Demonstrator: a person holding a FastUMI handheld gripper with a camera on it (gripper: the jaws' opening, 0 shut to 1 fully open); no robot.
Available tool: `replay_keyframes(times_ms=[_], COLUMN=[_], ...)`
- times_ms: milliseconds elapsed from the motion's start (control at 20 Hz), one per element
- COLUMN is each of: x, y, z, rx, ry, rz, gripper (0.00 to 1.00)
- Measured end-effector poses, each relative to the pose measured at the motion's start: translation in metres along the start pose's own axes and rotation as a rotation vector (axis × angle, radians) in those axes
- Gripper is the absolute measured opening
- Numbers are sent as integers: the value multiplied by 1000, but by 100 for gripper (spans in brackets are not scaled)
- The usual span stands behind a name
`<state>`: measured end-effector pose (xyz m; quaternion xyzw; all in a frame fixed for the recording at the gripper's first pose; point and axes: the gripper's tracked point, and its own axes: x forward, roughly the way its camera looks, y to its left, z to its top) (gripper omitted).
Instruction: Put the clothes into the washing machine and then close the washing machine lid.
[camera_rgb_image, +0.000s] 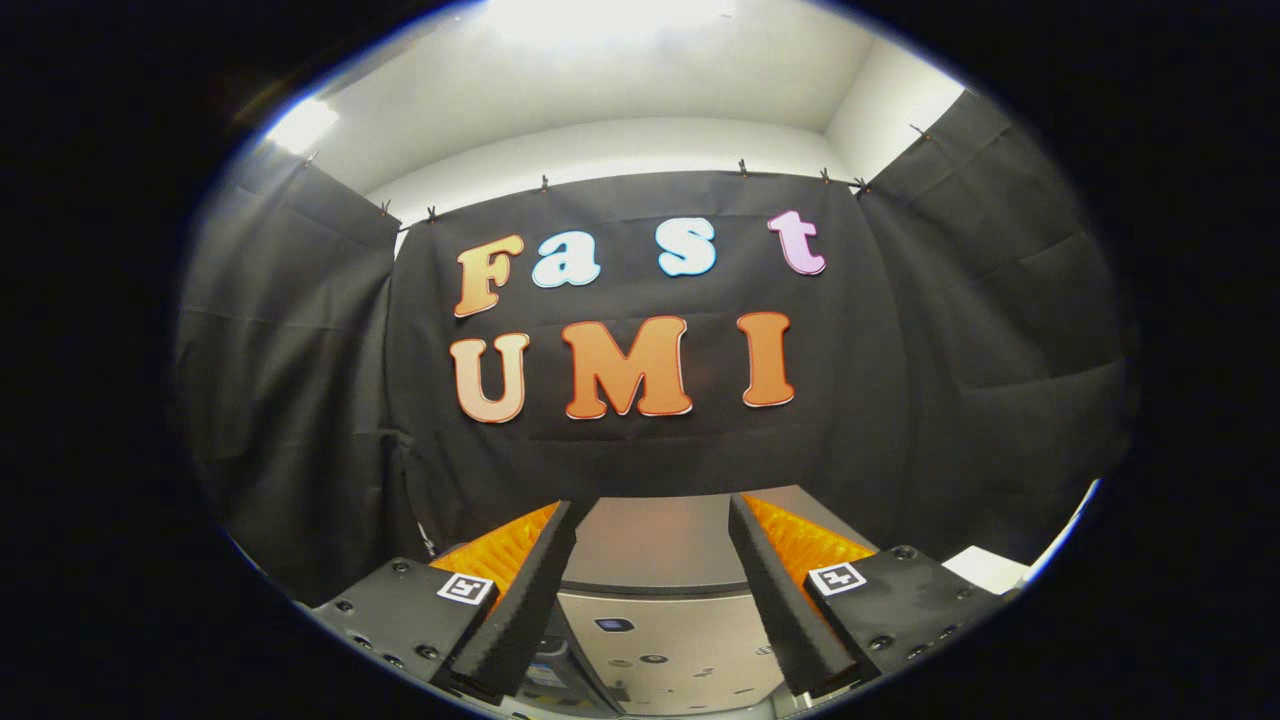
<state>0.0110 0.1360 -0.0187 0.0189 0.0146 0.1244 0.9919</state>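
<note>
My gripper (652, 515) is open, its two fingers spread wide with nothing between them. Between and just beyond the fingers I see the top of the washing machine (655, 545), a silver-grey flat lid surface with a control panel (650, 640) of small buttons nearer to me. The gripper is held above the machine and points level toward the booth's back wall. No clothes appear in this view.
Black cloth walls close the booth behind the machine and on both sides. A white surface (985, 570) shows low beyond the right finger. The ceiling is white and lit.
</note>
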Motion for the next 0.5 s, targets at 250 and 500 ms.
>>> replay_keyframes(times_ms=[250, 500], x=[-18, -25], y=[-7, -11], z=[15, 8], rx=[-28, -25], ry=[-35, -42], rz=[-32, -33], gripper=[99, 99])
